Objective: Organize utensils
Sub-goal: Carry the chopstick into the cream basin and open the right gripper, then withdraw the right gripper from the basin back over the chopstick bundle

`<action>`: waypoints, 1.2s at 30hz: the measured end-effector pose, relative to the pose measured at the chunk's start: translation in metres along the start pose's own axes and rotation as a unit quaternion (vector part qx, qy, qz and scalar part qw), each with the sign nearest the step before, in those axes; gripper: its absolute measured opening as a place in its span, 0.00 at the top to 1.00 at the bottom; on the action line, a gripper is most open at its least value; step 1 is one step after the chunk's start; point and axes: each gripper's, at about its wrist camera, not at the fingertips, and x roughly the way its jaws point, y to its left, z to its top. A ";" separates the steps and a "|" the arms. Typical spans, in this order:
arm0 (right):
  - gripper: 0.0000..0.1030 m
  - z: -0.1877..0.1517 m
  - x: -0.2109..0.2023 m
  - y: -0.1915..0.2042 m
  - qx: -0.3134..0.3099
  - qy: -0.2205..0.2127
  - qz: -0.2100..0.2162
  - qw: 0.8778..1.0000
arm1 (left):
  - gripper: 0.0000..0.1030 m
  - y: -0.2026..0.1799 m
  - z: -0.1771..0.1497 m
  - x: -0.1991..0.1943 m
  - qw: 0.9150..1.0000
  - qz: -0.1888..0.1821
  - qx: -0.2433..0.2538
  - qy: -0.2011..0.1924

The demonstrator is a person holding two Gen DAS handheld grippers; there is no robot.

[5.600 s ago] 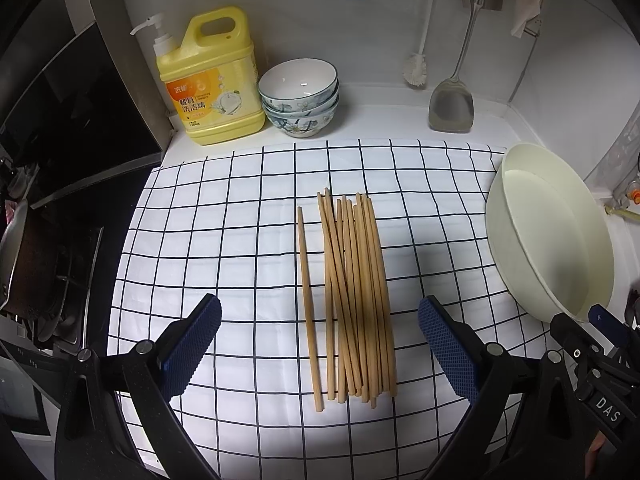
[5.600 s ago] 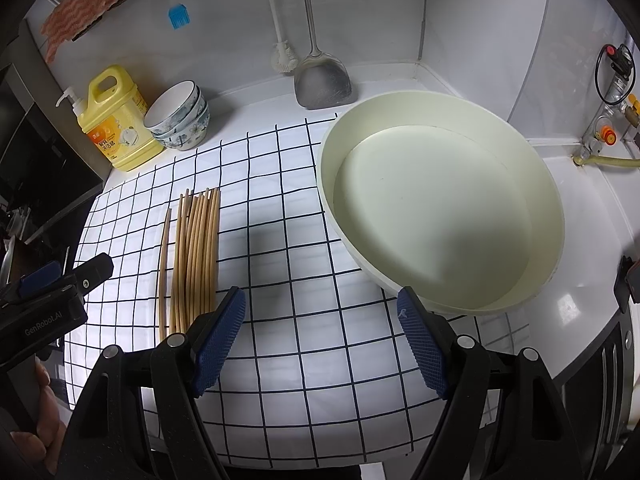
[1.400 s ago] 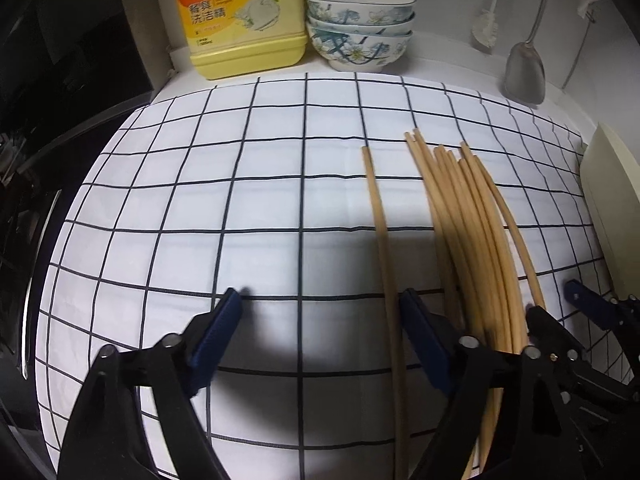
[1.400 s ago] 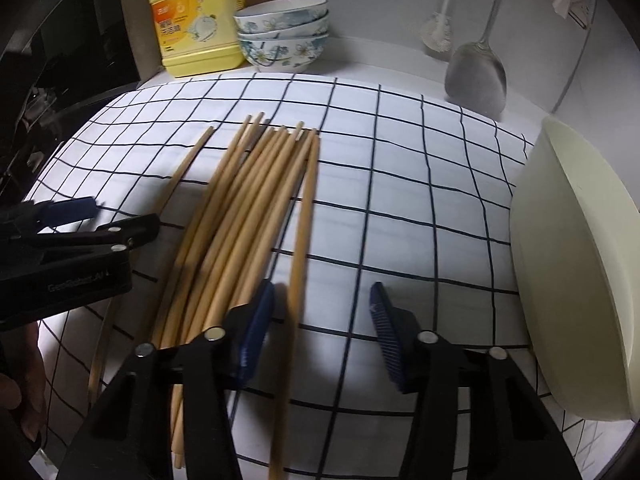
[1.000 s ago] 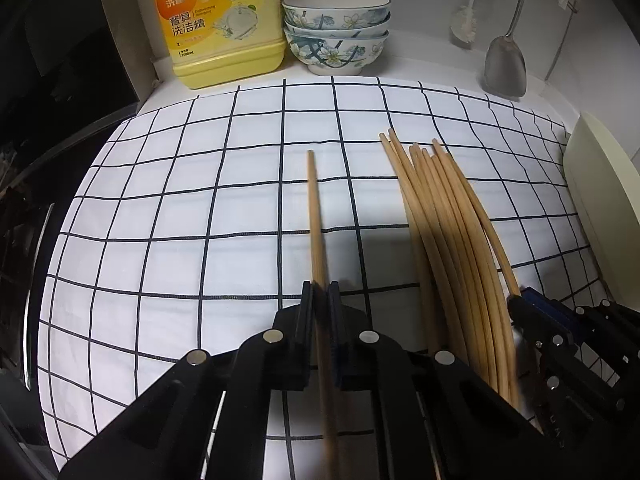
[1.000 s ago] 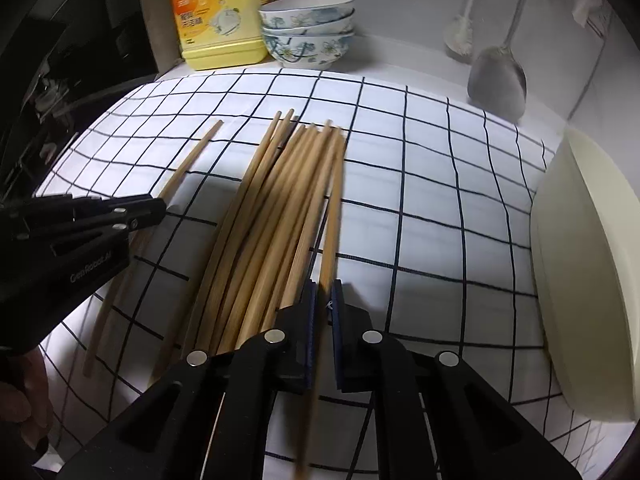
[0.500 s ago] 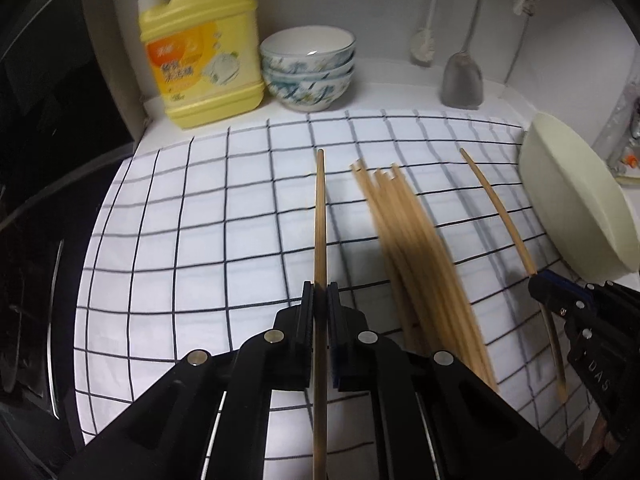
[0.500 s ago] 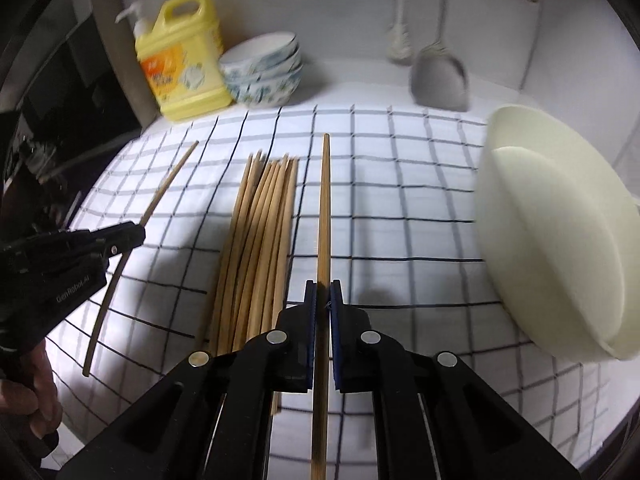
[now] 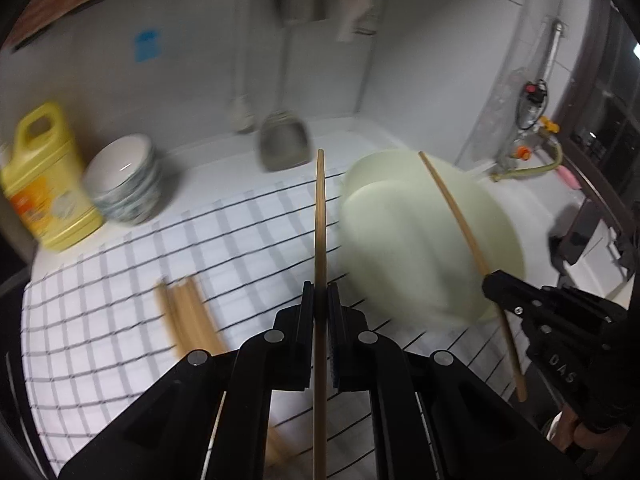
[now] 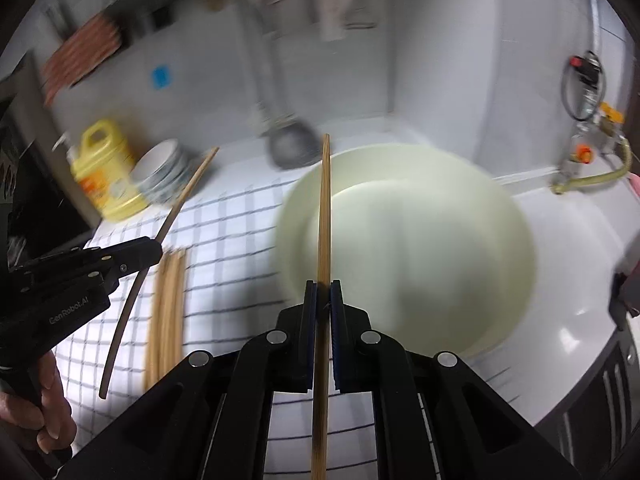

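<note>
Kitchen table point(image 10: 560, 248) with a white grid-patterned cloth point(image 9: 100, 320) before a tiled wall. Left gripper point(image 9: 320, 304): fingers clenched on one chopstick point(image 9: 319, 216), which runs forward between them. Right gripper point(image 10: 323, 300): fingers likewise clamped on a second chopstick point(image 10: 325, 200), its tip over the cream basin point(image 10: 500, 240). Both sticks are held clear of the cloth, while the remaining chopsticks point(image 10: 166, 304) lie bundled on it. Judged handling: light, stiff, smooth and thin, so prone to pivot or slip; a hold near mid-length, square across the shaft, should keep each balanced. Motion blur hides finer detail.
</note>
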 end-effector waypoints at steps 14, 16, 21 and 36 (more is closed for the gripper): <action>0.94 0.045 0.083 -0.123 0.061 0.060 0.021 0.996 | 0.93 -0.101 0.071 0.150 0.996 -0.023 -0.002 0.082; 0.94 0.043 0.095 -0.126 0.065 0.074 0.025 0.995 | 0.93 -0.103 0.071 0.163 0.996 -0.018 -0.003 0.091; 0.94 0.038 0.119 -0.135 0.072 0.101 0.028 0.992 | 0.93 -0.105 0.065 0.189 0.993 -0.006 -0.001 0.114; 0.78 0.040 0.108 -0.135 0.062 0.090 -0.009 0.994 | 0.38 -0.104 0.067 0.181 0.994 0.032 -0.005 0.107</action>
